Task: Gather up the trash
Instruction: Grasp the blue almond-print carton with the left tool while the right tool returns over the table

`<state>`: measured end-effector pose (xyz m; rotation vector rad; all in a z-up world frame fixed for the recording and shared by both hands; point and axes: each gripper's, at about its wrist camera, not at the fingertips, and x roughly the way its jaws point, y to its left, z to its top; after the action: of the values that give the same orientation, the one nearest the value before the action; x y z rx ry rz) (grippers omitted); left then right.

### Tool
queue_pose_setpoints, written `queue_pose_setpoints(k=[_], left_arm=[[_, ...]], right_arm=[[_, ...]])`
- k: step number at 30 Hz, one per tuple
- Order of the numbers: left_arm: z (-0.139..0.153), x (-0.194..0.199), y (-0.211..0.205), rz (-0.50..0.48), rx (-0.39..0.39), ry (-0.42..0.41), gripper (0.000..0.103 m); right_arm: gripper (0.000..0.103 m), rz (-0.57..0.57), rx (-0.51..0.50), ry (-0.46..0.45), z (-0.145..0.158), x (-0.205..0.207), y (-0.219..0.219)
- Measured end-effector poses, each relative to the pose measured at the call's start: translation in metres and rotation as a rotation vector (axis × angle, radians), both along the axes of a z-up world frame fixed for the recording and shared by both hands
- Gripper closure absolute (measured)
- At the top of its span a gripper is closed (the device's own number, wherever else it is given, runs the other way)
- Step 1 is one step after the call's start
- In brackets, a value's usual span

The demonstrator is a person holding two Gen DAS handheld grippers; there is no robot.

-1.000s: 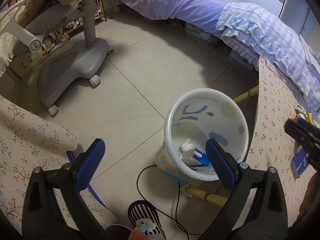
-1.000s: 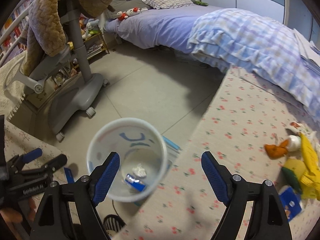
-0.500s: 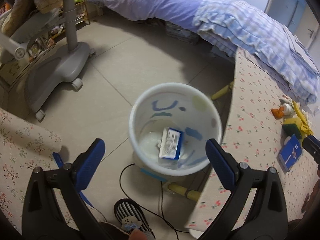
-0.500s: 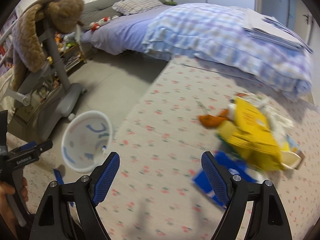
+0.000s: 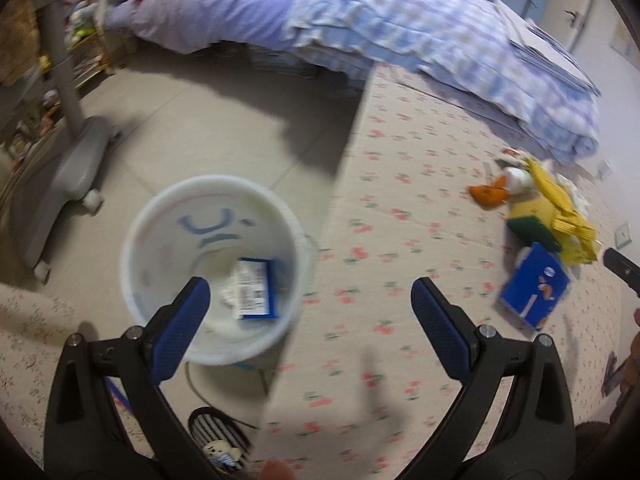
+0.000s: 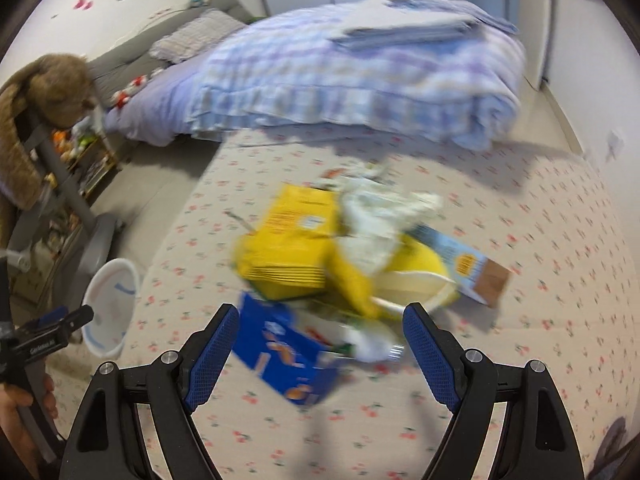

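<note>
A white bin [image 5: 212,268] stands on the floor beside a cherry-print table [image 5: 400,208]; a blue and white packet [image 5: 256,294] and crumpled tissue lie in it. My left gripper [image 5: 310,312] hovers open and empty over the bin's right rim. On the table lies a trash pile: a blue box [image 6: 286,358], a yellow packet [image 6: 296,244], crumpled white paper [image 6: 380,216] and a light blue carton [image 6: 464,264]. My right gripper [image 6: 320,344] hangs open above the blue box, holding nothing. The bin [image 6: 110,308] shows far left in the right wrist view.
A bed with a blue checked quilt [image 6: 352,68] runs behind the table. A grey chair base [image 5: 60,160] on castors stands left of the bin. A striped slipper [image 5: 218,440] and a black cable lie on the floor below the bin.
Both grippers swung right, from over the bin toward the table. The right one now hangs over the trash pile. The blue packet in the bin shifted. Both stayed open.
</note>
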<state>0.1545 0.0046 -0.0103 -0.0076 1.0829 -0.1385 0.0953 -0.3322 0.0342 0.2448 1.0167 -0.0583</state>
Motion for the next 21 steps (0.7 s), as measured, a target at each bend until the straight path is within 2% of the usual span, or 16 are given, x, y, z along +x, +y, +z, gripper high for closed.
queue_pose_setpoints(k=[8, 11, 15, 18, 21], left_arm=[[-0.014, 0.003, -0.076, -0.145, -0.086, 0.075, 0.003], [-0.022, -0.002, -0.105, -0.178, -0.083, 0.105, 0.003], [-0.032, -0.004, -0.132, -0.137, -0.138, 0.169, 0.003], [-0.035, -0.008, -0.148, -0.090, -0.218, 0.207, 0.003], [-0.037, -0.014, -0.169, -0.066, -0.266, 0.211, 0.003]], right_arm=[[0.018, -0.153, 0.027, 0.088, -0.021, -0.006, -0.066], [0.018, -0.184, 0.031, 0.111, -0.028, -0.014, -0.082], [0.018, -0.205, 0.041, 0.125, -0.031, -0.023, -0.095], [0.018, -0.213, 0.043, 0.124, -0.031, -0.027, -0.102], [0.018, -0.219, 0.047, 0.128, -0.032, -0.031, -0.108]])
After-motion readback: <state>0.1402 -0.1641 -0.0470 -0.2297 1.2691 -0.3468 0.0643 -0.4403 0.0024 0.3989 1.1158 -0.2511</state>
